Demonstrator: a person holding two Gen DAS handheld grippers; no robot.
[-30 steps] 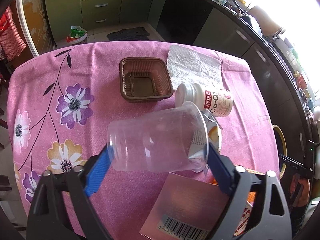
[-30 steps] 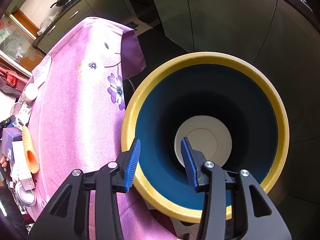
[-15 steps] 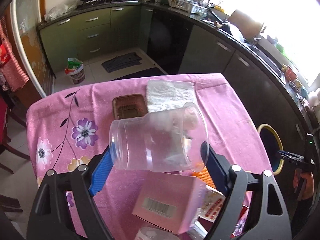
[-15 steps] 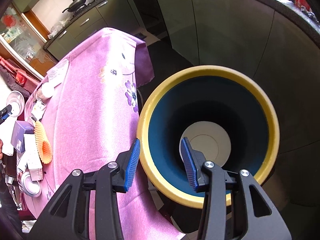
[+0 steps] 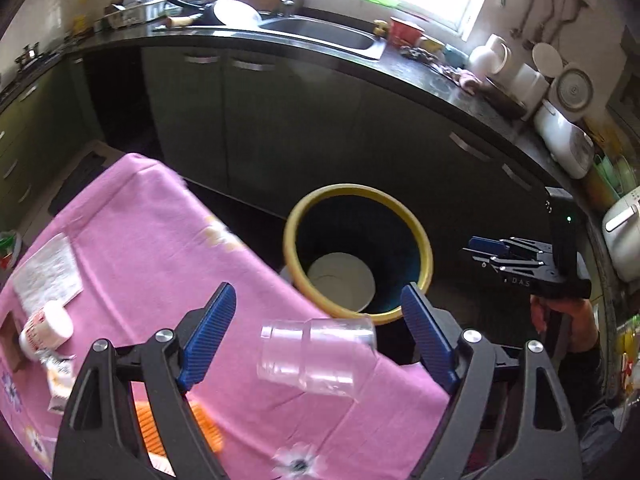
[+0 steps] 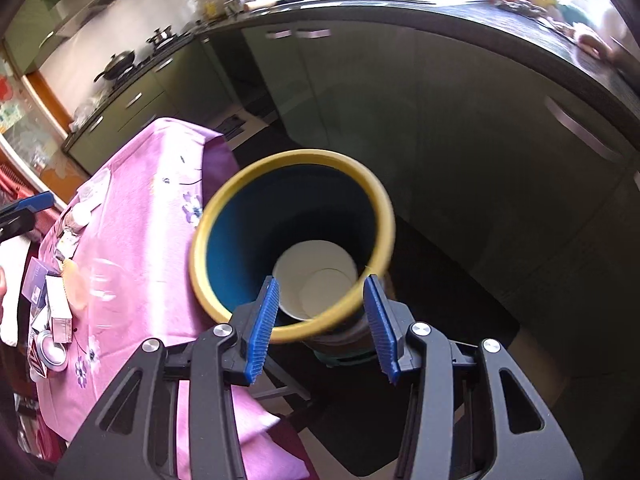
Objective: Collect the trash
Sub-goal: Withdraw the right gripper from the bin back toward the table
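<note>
Left wrist view: the left gripper (image 5: 316, 316) stands with its blue pads spread wide and nothing between them. The clear plastic cup (image 5: 316, 354) lies on its side in front of them, touching neither pad, seen over the pink flowered tablecloth (image 5: 160, 248) just short of the bin (image 5: 424, 240). The bin, yellow-rimmed and blue inside, stands on the dark floor just off the table's edge, with a white disc (image 5: 340, 280) at its bottom. Well away from the bin on the cloth lie a white pill bottle (image 5: 46, 330) and a paper napkin (image 5: 48, 272); an orange ribbed thing (image 5: 148, 428) shows behind the left finger. Beyond the bin runs a row of dark green cabinets (image 5: 280, 120) under a black counter with a steel sink (image 5: 320, 32) below a bright window. To the bin's right the right gripper (image 5: 486, 245) is seen side-on; its opening cannot be judged here.

Right wrist view: the right gripper (image 6: 320, 320) is half open and holds nothing, its pads framing the near rim of the bin (image 6: 216, 220). The cup (image 6: 102, 292) appears faintly over the cloth (image 6: 160, 184), beside the bin. The rim is motion-blurred.
</note>
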